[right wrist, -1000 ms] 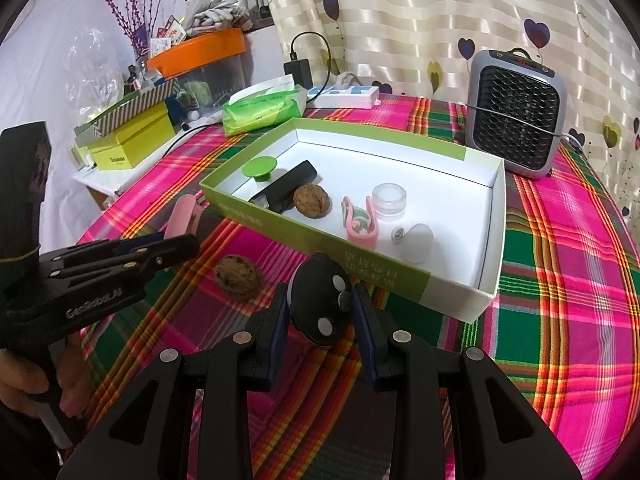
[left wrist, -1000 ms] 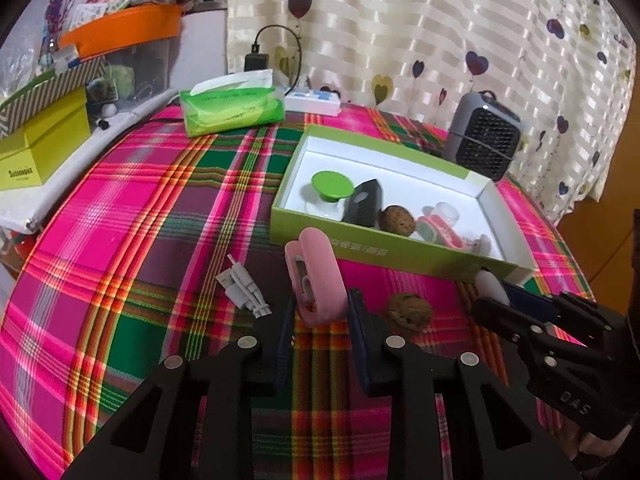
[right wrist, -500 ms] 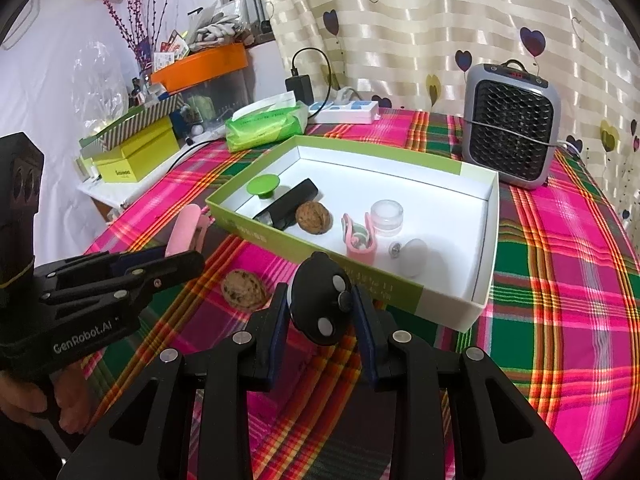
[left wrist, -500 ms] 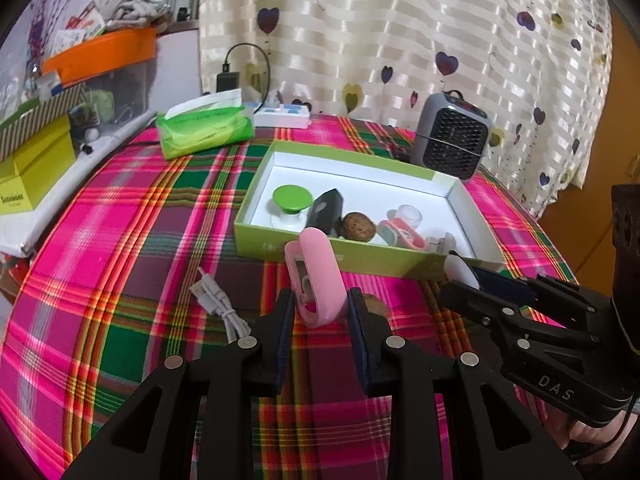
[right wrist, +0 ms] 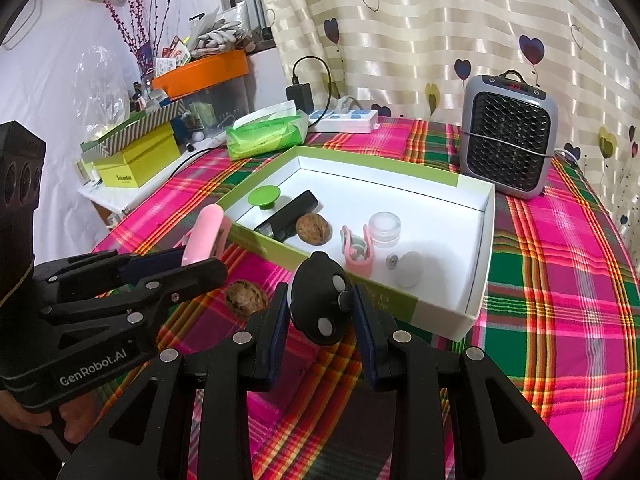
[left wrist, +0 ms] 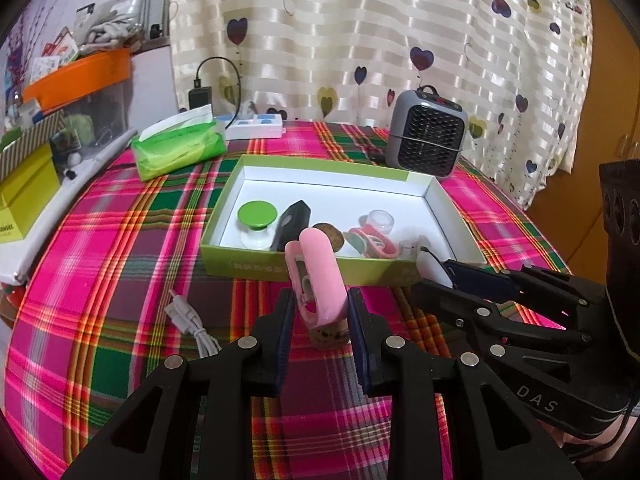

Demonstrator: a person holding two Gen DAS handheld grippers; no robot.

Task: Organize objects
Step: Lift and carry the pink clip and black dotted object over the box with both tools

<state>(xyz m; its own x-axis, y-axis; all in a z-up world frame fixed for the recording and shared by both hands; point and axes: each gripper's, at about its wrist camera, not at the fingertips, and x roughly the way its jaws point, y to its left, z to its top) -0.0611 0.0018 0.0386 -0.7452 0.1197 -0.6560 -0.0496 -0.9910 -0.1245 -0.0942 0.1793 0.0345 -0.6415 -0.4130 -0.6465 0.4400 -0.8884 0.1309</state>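
My left gripper [left wrist: 320, 308] is shut on a pink clip-like case [left wrist: 318, 276] and holds it above the plaid cloth, just in front of the green box [left wrist: 304, 270]. My right gripper [right wrist: 320, 312] is shut on a black round device with silver buttons [right wrist: 320, 304], also in front of the box [right wrist: 400, 304]. The box holds a green knob [right wrist: 264, 197], a black bar [right wrist: 290, 216], a walnut [right wrist: 313, 229], a pink clip [right wrist: 356, 250], a clear jar [right wrist: 384, 228] and a white oval [right wrist: 410, 274]. A second walnut [right wrist: 245, 298] lies on the cloth between the grippers.
A white USB cable [left wrist: 192, 326] lies on the cloth at the left. A grey heater [right wrist: 508, 136] stands behind the box. A green tissue pack [left wrist: 178, 150], a power strip [left wrist: 254, 128] and yellow boxes [right wrist: 136, 160] sit at the back left.
Both grippers have risen and drawn back a little with their objects. The pink case has been lifted off the cloth. The loose walnut now sits partly hidden under the left gripper.
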